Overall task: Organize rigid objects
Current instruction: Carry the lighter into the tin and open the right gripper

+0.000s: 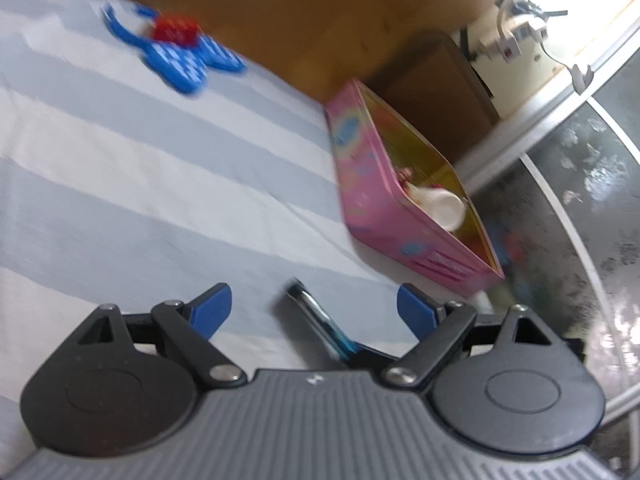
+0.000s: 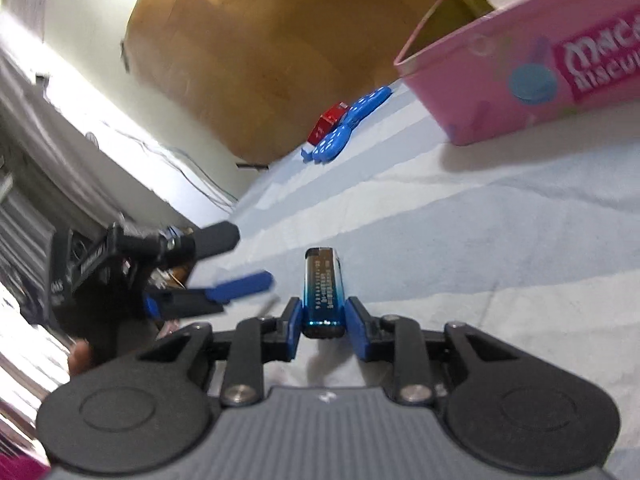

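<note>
My right gripper [image 2: 322,316] is shut on a blue and black lighter [image 2: 322,294], held just above the striped cloth. The lighter [image 1: 316,316] also shows in the left wrist view, low between my open left gripper's [image 1: 314,308] blue fingers. The left gripper [image 2: 244,258] shows in the right wrist view to the left of the lighter, open and empty. A pink biscuit tin [image 1: 384,196] stands open to the right with a white object [image 1: 440,206] inside; it also shows in the right wrist view [image 2: 520,76]. Blue flat toys [image 1: 188,60] and a red block [image 1: 176,30] lie far back.
The striped grey and white cloth [image 1: 120,168] covers the surface. A brown cardboard panel [image 1: 304,12] stands behind it. A dark glass surface with a metal frame [image 1: 560,112] lies to the right of the tin.
</note>
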{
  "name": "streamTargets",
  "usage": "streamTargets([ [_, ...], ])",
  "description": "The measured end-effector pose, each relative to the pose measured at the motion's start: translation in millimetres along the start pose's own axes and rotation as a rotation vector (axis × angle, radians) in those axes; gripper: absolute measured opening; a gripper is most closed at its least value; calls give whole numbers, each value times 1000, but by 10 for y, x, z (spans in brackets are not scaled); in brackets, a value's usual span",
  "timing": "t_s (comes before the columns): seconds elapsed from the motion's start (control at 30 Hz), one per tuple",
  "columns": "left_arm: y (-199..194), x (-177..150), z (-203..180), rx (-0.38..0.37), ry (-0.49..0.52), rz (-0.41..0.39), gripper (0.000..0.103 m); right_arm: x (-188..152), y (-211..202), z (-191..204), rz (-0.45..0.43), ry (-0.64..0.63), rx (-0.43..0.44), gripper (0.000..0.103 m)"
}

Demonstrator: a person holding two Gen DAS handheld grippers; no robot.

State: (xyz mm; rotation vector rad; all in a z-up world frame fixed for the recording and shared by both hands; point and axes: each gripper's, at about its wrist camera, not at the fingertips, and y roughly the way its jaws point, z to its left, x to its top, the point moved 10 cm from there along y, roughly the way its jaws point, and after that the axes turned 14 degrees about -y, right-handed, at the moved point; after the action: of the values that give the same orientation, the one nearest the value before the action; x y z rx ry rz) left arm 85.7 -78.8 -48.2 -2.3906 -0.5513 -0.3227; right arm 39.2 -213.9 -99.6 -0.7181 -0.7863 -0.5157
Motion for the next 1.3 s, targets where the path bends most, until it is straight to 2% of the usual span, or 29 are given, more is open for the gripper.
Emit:
streamTargets([
  [0.1,165,-116,-85,-22,-29,57,88,-9,-2,19,-7,-18,-1,25],
  [0.17,281,-173,-109,-17,-34,82,64,-12,0,29,-8,-26,-1,25],
  [0.2,338,-203,-110,-5,-30,96,45,-11,-2,28,-11,-24,0,25],
  [0.23,383,-212,-123,4,-23,103,31,-12,-8,31,-17,-21,-2,25],
  [0.3,438,-190,-208,-5,-4,104,22,27,-41,22,-43,-37,-18,25],
  [0.47,515,44,-762,-86,107,77,22,387,-306,87,-177,-202,-144,25],
  [0.57,666,194,-1186,-116,204,50,22,700,-476,84,-267,-313,-263,25],
  [0.67,929,317,-1505,-114,280,48,22,970,-569,-24,-303,-385,-393,25],
  [0.77,1223,394,-1634,-96,311,66,22,1168,-601,-233,-286,-394,-470,25],
  [0.9,1515,439,-1613,-46,305,92,25,1313,-553,-602,-208,-324,-474,25],
  [0.97,1652,488,-1605,-13,306,85,31,1351,-519,-787,-173,-306,-500,25],
  [1.03,1786,555,-1593,42,324,53,51,1427,-463,-1001,-140,-299,-590,25],
  [1.1,1871,647,-1586,106,344,4,55,1528,-429,-1207,-113,-307,-699,29],
  [1.13,1869,668,-1582,115,346,-4,55,1551,-426,-1262,-104,-288,-709,29],
  [1.2,1801,687,-1590,93,334,-4,55,1546,-493,-1243,-135,-249,-666,32],
  [1.3,1624,662,-1596,90,372,-28,60,1458,-597,-1099,-186,-280,-670,35],
])
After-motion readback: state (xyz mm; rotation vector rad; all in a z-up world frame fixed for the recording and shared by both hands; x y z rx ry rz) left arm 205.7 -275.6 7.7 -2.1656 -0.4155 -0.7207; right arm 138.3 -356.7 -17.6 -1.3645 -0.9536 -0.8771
